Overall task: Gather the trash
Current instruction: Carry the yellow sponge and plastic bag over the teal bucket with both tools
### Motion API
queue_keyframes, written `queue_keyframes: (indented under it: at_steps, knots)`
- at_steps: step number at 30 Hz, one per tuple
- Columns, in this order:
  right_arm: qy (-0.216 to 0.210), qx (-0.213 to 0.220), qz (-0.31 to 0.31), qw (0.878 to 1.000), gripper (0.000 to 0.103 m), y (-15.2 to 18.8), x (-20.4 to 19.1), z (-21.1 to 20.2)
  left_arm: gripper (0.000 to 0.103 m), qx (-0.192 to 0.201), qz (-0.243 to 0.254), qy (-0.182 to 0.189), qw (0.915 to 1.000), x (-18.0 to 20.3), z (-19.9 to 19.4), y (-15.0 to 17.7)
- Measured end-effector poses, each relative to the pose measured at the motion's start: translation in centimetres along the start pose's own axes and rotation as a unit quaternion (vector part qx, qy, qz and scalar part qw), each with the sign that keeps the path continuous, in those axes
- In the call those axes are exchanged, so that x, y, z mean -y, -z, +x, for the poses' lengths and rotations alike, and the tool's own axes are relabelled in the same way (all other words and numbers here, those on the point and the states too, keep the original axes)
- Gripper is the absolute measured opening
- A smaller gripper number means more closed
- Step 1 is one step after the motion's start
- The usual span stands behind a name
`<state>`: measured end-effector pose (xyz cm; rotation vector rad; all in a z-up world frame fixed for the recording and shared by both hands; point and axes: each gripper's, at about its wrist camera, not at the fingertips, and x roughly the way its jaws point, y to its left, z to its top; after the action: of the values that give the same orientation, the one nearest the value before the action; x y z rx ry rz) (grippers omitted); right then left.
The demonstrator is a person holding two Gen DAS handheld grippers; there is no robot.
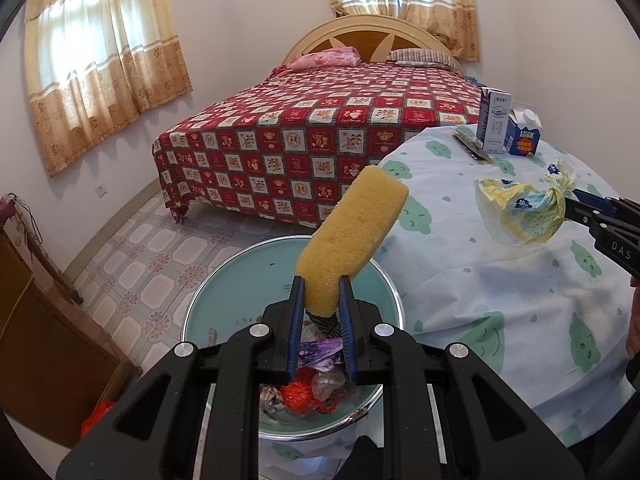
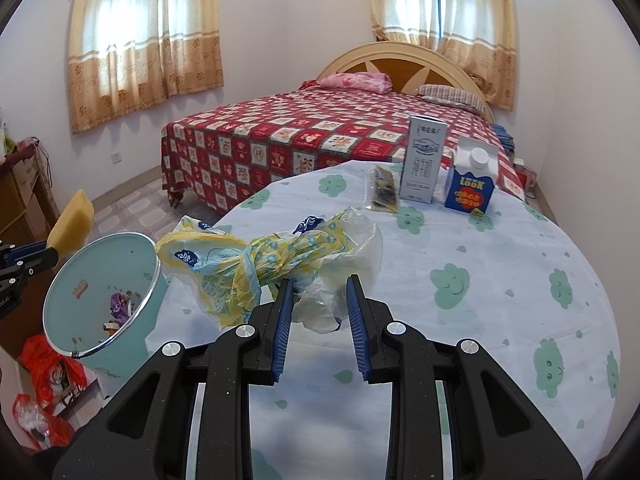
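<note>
Left gripper: clamped on a yellow sponge, held over the open bin
Bin: pale green, on the floor just left of the table, already holding wrappers and red plastic
Right gripper: closed on a crumpled yellow-and-blue plastic bag, lifted above the near left part of the table
Table: round, under a cloud-print cloth
Left to collect: a dark flat packet, a tall white carton and a blue carton at the far edge
Progress: roughly midway by my judgement; neither held item is dropped yet
</note>
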<state>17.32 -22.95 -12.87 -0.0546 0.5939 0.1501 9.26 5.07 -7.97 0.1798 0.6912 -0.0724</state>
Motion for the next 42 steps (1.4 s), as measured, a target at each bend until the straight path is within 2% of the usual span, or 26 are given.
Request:
queue_keyframes:
  at_steps: [42]
  knots:
    - [-0.046,-0.009,-0.080,0.996,0.028,-2.0,-9.3,2.7,0.017,-0.021,-0.059,-0.069,0.9956,-9.3,-0.2,3.2]
